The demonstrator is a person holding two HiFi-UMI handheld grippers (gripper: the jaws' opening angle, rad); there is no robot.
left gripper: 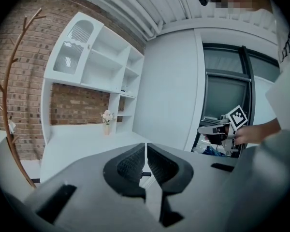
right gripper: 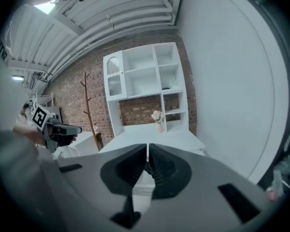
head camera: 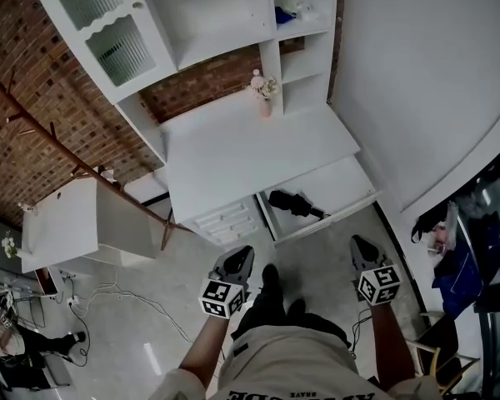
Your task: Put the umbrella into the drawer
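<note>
- At the far left of the head view, we see a brick wall [head camera: 33, 73]. A brown branching coat stand [head camera: 75, 161] leans across it, and a small white cabinet [head camera: 62, 223] sits below the stand.
- On the pale floor [head camera: 183, 265] near that cabinet, a thin white cable [head camera: 125, 294] lies in loops.
- Further right stands a white desk with a shelf unit [head camera: 217, 15] above it. Its tabletop [head camera: 242, 152] carries a small vase of pale flowers [head camera: 264, 90] at the back, just beside the shelves.
- Under the tabletop's front edge, a stack of small closed drawers [head camera: 229, 219] sits on the left. Beside it on the right, one wide drawer [head camera: 342, 182] is pulled out.
- The umbrella [head camera: 296, 204], black and folded, lies inside this open drawer, toward its left side. Neither gripper touches it.
- Our left gripper [head camera: 243, 251] hangs over the floor in front of the closed drawers, well apart from the umbrella. In the left gripper view its jaws are clenched together with nothing between them.
- Between the two grippers we see our own legs and black shoes [head camera: 271, 283].
- Our right gripper [head camera: 358, 240] hangs in front of the open drawer's right corner, apart from it. In the right gripper view its jaws are pressed together and empty.
- At the far right, a plain white wall [head camera: 417, 73] runs down to a dark glass door [head camera: 496, 223].
</note>
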